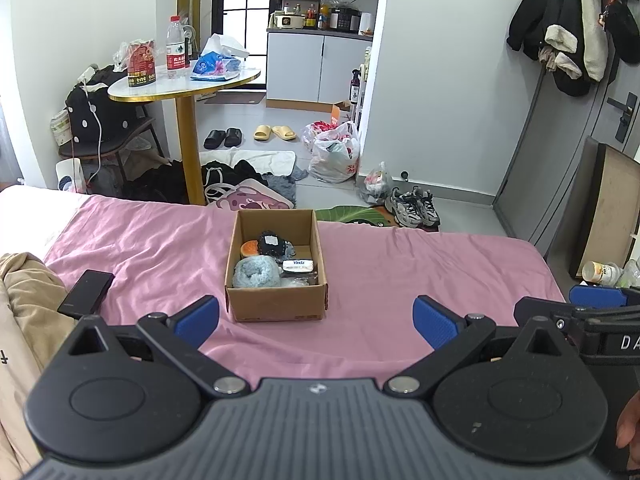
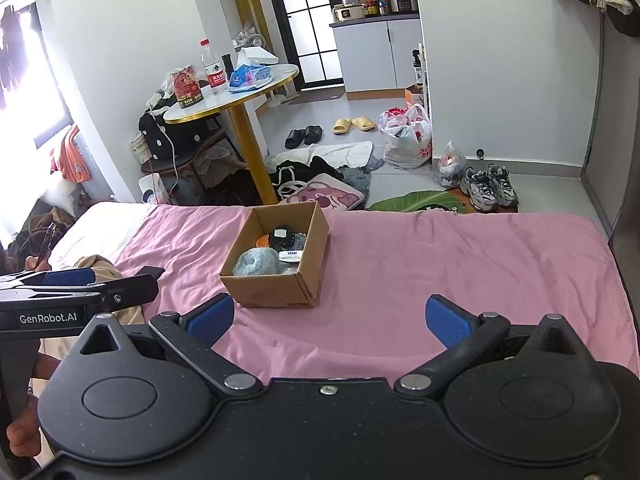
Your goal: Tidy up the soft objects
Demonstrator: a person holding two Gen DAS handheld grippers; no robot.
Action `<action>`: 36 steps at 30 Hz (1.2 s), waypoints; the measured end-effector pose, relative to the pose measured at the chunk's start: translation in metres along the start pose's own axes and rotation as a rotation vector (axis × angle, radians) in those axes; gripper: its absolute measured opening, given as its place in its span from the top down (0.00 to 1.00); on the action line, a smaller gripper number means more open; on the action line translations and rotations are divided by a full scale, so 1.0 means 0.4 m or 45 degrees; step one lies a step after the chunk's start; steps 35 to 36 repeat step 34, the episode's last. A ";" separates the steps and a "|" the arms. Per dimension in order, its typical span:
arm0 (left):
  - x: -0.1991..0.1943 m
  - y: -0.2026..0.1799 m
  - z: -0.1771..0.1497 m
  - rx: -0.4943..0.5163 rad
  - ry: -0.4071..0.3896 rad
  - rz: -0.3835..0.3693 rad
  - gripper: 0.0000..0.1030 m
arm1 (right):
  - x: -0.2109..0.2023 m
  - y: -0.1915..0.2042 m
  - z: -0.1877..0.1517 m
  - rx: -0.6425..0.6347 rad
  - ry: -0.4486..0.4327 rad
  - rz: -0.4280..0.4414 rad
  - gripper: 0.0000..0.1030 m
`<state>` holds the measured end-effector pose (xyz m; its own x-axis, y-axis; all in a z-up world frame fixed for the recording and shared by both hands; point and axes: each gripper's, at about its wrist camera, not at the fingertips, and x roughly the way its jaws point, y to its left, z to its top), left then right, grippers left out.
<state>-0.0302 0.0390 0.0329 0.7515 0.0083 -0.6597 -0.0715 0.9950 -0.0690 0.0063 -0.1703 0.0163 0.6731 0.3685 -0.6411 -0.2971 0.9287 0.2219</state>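
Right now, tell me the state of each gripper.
Left gripper: open, holding nothing.
Right gripper: open, holding nothing.

Both grippers, left gripper (image 1: 316,322) and right gripper (image 2: 330,320), are black with blue ribbed pads, silver pivot screws; one side reads "GenRobot.AI".

hidden: cardboard box (image 1: 276,300) wall hides lower contents; cut off: beige garment (image 1: 28,312) at left edge

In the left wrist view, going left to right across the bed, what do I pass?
Beige garment → black phone → cardboard box holding the soft items → bare pink sheet → the right tool at the frame edge.
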 end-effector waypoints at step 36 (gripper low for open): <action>0.041 0.008 -0.005 -0.033 0.023 0.010 0.01 | 0.028 -0.013 -0.007 -0.004 0.033 0.002 0.00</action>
